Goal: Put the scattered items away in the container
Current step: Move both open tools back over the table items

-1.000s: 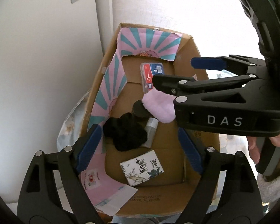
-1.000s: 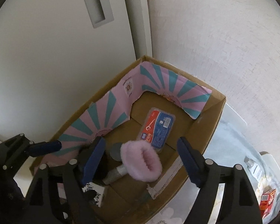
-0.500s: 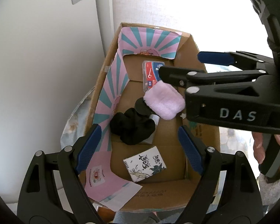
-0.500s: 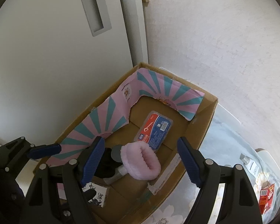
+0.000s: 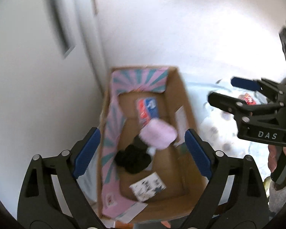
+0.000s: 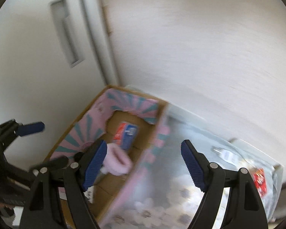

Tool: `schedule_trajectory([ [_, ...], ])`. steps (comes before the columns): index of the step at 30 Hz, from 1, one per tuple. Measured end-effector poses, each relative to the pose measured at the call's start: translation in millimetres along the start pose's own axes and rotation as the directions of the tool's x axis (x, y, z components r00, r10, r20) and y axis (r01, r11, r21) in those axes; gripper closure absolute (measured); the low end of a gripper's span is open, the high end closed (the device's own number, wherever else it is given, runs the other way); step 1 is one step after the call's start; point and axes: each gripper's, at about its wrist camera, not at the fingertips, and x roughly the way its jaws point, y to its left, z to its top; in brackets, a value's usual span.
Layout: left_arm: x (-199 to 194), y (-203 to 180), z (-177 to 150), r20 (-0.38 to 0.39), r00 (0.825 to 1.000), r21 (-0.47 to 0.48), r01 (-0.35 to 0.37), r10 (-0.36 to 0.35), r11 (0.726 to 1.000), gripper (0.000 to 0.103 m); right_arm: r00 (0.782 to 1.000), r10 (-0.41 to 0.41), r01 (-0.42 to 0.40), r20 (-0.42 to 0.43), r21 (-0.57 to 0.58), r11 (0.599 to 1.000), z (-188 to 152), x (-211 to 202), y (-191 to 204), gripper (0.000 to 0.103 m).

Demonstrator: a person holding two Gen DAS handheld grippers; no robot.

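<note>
A cardboard box [image 5: 183,87] with pink and teal flaps holds a fluffy pink band [image 5: 158,135], a black scrunchie [image 5: 132,160], a blue and red pack [image 5: 147,109] and a white patterned packet [image 5: 147,186]. My left gripper [image 5: 142,152] hovers above the box, its jaws opening and gripping nothing. My right gripper [image 6: 145,162] is open and empty over the box's right wall [image 6: 143,164] and the cloth; in the left wrist view that right gripper [image 5: 228,90] is right of the box. A red packet [image 6: 260,179] and a small white bottle [image 6: 226,153] lie on the cloth.
The box stands in a corner against a white door [image 6: 28,66] and a textured wall [image 6: 200,47]. A pale flowered cloth [image 6: 162,200] covers the surface right of the box. A person's hand [image 5: 272,158] holds the right gripper.
Both grippers have risen. The right gripper has swung right, from over the box to over the cloth. The pink band stays in the box. The left jaws stand slightly wider.
</note>
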Motion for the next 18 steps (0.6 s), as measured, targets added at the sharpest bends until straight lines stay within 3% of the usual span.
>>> schedule_trajectory([
  [8,12,-78,30,0.009,0.995,0.181,0.093,-0.096,0.979,0.013,0.987,-0.158,0.153,0.01,0.18,0.972,-48,-48,-89,0.026],
  [18,55,-189,36,-0.091,0.967,0.337,0.253,-0.237,0.907,0.013,0.954,-0.286,0.3,-0.09,0.305,0.904,-125,-67,-161,0.026],
])
